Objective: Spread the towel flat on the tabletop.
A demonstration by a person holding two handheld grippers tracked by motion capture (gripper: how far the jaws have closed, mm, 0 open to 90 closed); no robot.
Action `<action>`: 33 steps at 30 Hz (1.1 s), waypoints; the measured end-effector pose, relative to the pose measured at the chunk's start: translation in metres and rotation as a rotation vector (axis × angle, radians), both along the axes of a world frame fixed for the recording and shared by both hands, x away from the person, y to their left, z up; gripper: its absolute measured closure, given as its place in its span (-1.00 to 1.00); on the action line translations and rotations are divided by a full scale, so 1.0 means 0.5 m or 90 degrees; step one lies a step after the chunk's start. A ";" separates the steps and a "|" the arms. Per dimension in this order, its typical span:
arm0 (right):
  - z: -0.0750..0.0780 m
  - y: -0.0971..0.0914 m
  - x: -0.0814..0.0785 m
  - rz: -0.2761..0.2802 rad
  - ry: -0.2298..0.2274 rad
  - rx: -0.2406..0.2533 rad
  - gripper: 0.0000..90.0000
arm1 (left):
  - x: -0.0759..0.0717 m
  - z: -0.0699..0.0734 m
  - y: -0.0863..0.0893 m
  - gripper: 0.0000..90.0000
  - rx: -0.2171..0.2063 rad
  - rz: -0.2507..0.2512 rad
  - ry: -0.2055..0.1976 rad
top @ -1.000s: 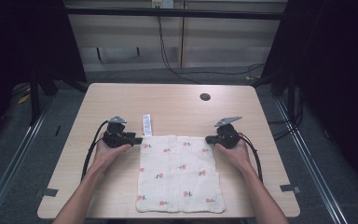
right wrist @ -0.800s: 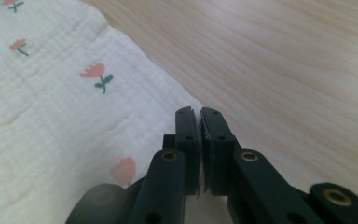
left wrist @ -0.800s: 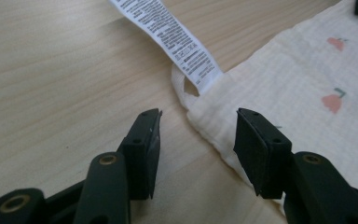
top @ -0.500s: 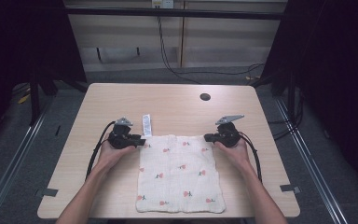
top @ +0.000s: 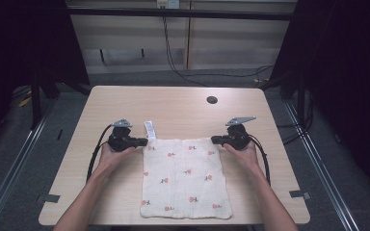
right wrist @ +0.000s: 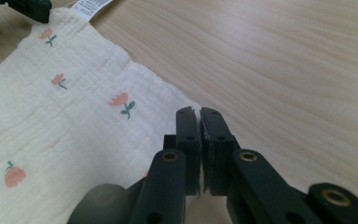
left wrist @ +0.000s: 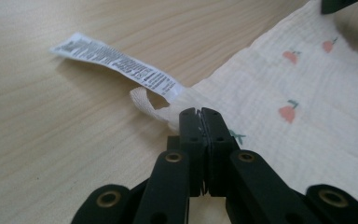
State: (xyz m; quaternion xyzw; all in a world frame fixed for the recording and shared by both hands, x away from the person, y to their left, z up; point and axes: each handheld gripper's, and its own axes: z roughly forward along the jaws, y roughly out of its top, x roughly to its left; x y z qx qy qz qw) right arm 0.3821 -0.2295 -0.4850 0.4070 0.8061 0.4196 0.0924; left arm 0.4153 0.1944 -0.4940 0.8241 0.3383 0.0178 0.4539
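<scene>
Cloth [top: 187,178] lies flat on the tabletop [top: 183,108], spread as a near-square, its far edge facing away from the person; it is laid out smooth, likely so both far corners can be taken at once for a fold. Left hand-held gripper [top: 143,142] sits at the cloth's far left corner, beside the white care label [left wrist: 116,63] and its tape loop; its jaws have just been closing and now stand together, pinching the corner fabric. Right hand-held gripper [top: 215,140] sits at the cloth's far right corner, jaws together on the cloth edge there. Both point inward toward the cloth, low to the tabletop. Judgement: paired corner grips keep the far edge taut and level, so the cloth can lift evenly. The near edge of the cloth lies free, close to the tabletop's near rim.
</scene>
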 end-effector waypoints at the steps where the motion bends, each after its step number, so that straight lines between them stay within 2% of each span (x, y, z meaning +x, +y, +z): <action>1: 0.002 0.000 0.000 -0.001 0.001 0.001 0.92 | 0.000 0.002 0.002 0.97 -0.006 -0.004 0.001; 7: 0.010 -0.010 -0.003 -0.002 -0.008 0.014 0.93 | -0.003 0.026 0.005 0.97 -0.031 -0.010 -0.003; 14: 0.034 -0.021 -0.009 0.001 -0.025 0.043 0.93 | -0.008 0.042 -0.001 0.97 -0.034 -0.021 -0.016; 17: 0.036 -0.022 -0.011 0.002 -0.025 0.041 0.93 | -0.008 0.044 0.000 0.97 -0.032 -0.027 -0.021; 23: 0.053 -0.023 -0.015 0.006 -0.042 0.056 0.93 | -0.010 0.067 0.009 0.97 -0.059 -0.023 -0.034; 30: 0.064 -0.021 -0.020 0.004 -0.056 0.055 0.93 | -0.013 0.075 0.011 0.97 -0.060 -0.025 -0.047; 31: 0.067 -0.022 -0.022 0.010 -0.058 0.055 0.94 | -0.014 0.080 0.015 0.97 -0.070 -0.023 -0.048; 33: 0.071 -0.022 -0.026 0.018 -0.061 0.057 0.94 | -0.019 0.086 0.019 0.97 -0.069 -0.023 -0.051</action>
